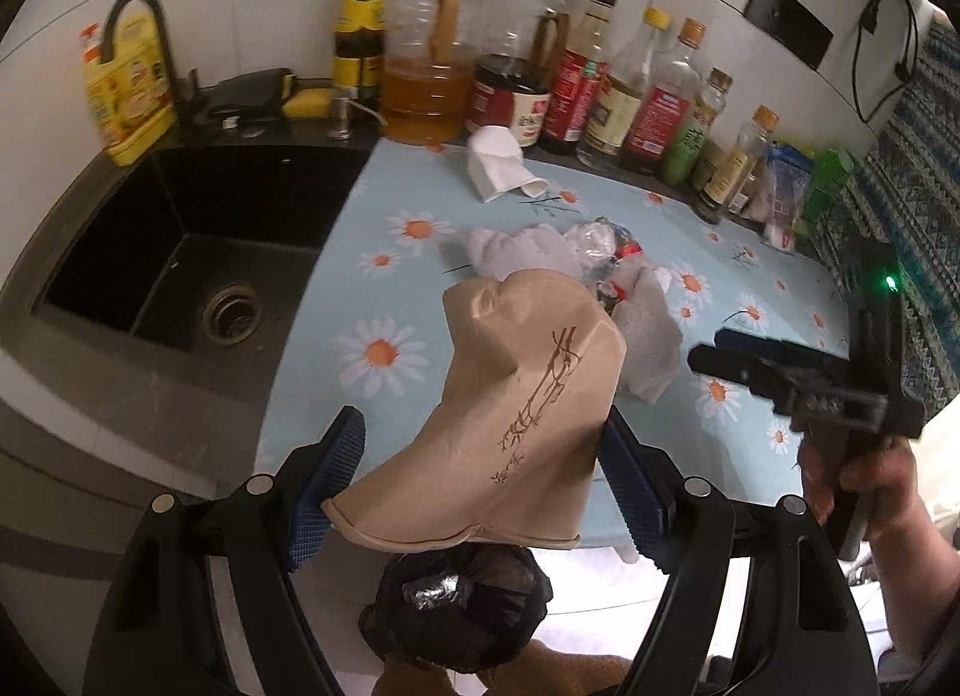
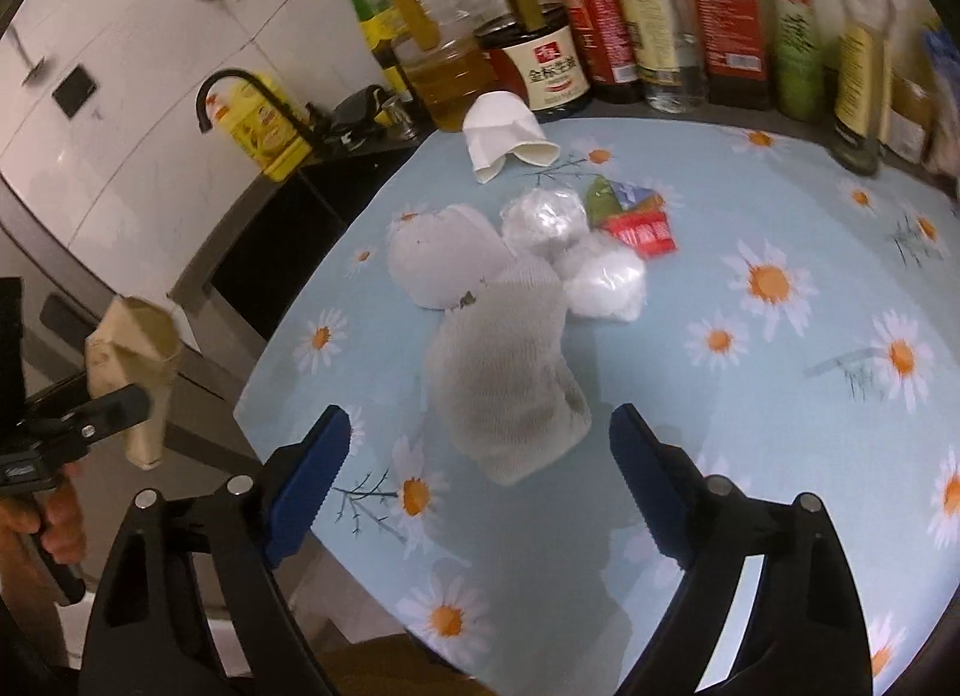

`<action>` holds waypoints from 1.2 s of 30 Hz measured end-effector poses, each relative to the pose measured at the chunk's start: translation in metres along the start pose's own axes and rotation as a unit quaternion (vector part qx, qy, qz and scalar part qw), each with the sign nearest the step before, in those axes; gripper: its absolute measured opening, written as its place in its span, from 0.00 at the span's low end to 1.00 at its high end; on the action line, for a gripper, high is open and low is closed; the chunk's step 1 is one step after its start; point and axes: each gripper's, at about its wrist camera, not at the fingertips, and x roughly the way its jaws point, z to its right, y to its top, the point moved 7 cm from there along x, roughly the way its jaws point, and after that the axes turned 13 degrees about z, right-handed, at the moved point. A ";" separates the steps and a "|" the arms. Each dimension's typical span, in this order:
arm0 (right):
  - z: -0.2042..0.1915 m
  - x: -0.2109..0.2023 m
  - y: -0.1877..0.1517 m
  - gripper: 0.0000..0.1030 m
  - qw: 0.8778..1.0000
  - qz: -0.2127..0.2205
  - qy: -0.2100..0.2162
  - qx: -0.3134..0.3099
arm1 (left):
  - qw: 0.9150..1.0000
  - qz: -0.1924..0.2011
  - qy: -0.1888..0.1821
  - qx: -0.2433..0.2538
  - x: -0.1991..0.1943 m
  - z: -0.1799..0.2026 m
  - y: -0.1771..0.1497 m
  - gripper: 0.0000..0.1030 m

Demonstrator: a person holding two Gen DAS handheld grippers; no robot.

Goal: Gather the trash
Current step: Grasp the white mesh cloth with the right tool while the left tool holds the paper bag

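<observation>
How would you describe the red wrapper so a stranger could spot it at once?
Start at the daisy tablecloth, then find the heap of litter in front of the bottles. The red wrapper lies at the heap's right edge, beside two clear plastic wads; it is the only bright red, printed piece among white and grey scraps.

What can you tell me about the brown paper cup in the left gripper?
The brown paper cup is crushed, tan paper with a dark branch print down its side and a rolled rim, dented near the base. It tilts, rim toward the camera, base pointing up and away. The left gripper holds it between its blue fingers, lifted off the daisy tablecloth above a black trash bag.
</observation>
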 end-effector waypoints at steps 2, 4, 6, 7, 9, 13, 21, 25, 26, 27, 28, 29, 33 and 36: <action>0.003 0.010 0.001 0.85 1.000 -0.009 0.002 0.004 | 1.000 0.003 0.009 -0.009 -0.005 -0.006 -0.005 0.74; 0.004 0.017 0.001 0.82 1.000 -0.016 0.001 0.004 | 1.000 0.004 0.014 -0.024 -0.009 -0.013 -0.010 0.74; 0.005 0.027 0.001 0.74 1.000 -0.028 -0.007 -0.004 | 0.999 0.005 0.019 -0.042 -0.013 -0.019 -0.016 0.74; 0.006 0.032 0.001 0.69 0.999 -0.034 -0.009 -0.009 | 0.999 0.005 0.020 -0.046 -0.015 -0.021 -0.017 0.74; 0.006 0.038 0.000 0.67 0.999 -0.042 -0.012 -0.015 | 0.998 0.005 0.023 -0.057 -0.017 -0.026 -0.022 0.74; 0.007 0.048 -0.005 0.42 0.997 -0.061 -0.034 -0.031 | 0.997 0.002 0.027 -0.072 -0.020 -0.036 -0.030 0.74; -0.008 0.033 -0.004 0.32 0.997 -0.037 -0.056 -0.047 | 0.998 -0.001 -0.002 -0.065 -0.017 -0.043 -0.035 0.74; -0.018 0.018 0.002 0.32 0.996 -0.018 -0.069 -0.045 | 0.999 0.003 -0.023 -0.047 -0.017 -0.045 -0.029 0.74; -0.021 0.014 0.003 0.32 0.996 -0.013 -0.074 -0.043 | 0.999 0.005 -0.028 -0.046 -0.017 -0.046 -0.028 0.74; -0.023 0.011 0.004 0.32 0.996 -0.010 -0.077 -0.041 | 0.998 0.006 -0.034 -0.043 -0.017 -0.047 -0.027 0.74; -0.027 0.006 0.004 0.32 0.996 -0.005 -0.081 -0.039 | 0.998 0.007 -0.041 -0.040 -0.017 -0.048 -0.025 0.74; -0.031 0.002 0.004 0.32 0.996 -0.002 -0.084 -0.037 | 0.998 0.008 -0.047 -0.036 -0.017 -0.048 -0.025 0.74; -0.051 -0.016 0.004 0.32 0.995 0.015 -0.097 -0.032 | 0.997 0.008 -0.069 -0.021 -0.017 -0.052 -0.022 0.74; -0.065 -0.030 0.001 0.32 0.994 0.027 -0.102 -0.026 | 0.996 0.007 -0.088 -0.006 -0.015 -0.054 -0.022 0.74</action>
